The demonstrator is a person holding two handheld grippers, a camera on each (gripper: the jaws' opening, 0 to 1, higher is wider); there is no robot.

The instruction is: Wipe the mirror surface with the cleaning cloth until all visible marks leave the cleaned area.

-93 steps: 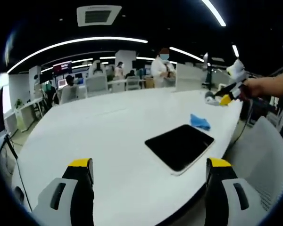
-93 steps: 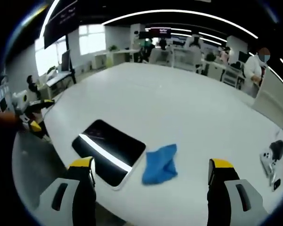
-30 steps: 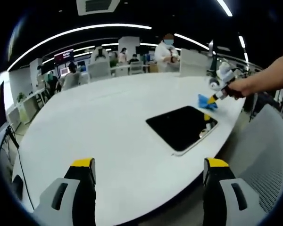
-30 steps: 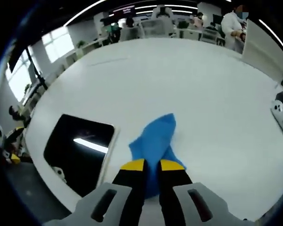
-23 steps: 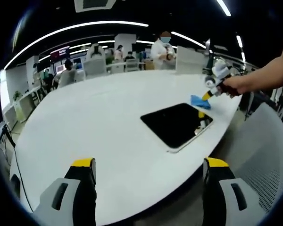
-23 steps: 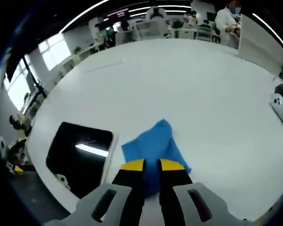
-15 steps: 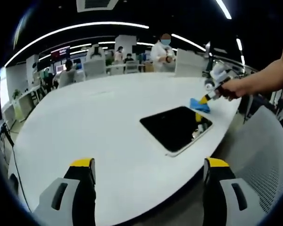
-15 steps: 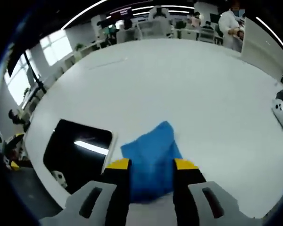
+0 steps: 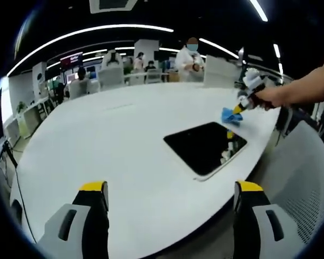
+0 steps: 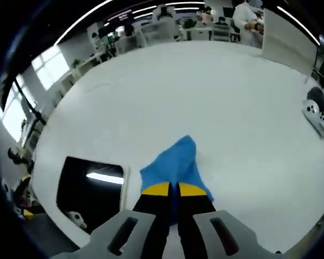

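Where the broad white table curves toward its near edge, a flat rectangular mirror with rounded corners and a pale rim lies dark and glossy, a bright light strip reflected across it. Just beside the mirror, off its rim and on the bare tabletop, sits the soft, crumpled blue cleaning cloth. The right gripper has its yellow-tipped jaws pinched together on the cloth's near end, which they hide. From the left gripper view the same mirror looks matte black; any marks on it are too faint to make out. The left gripper hangs above the table edge, jaws spread wide, holding nothing.
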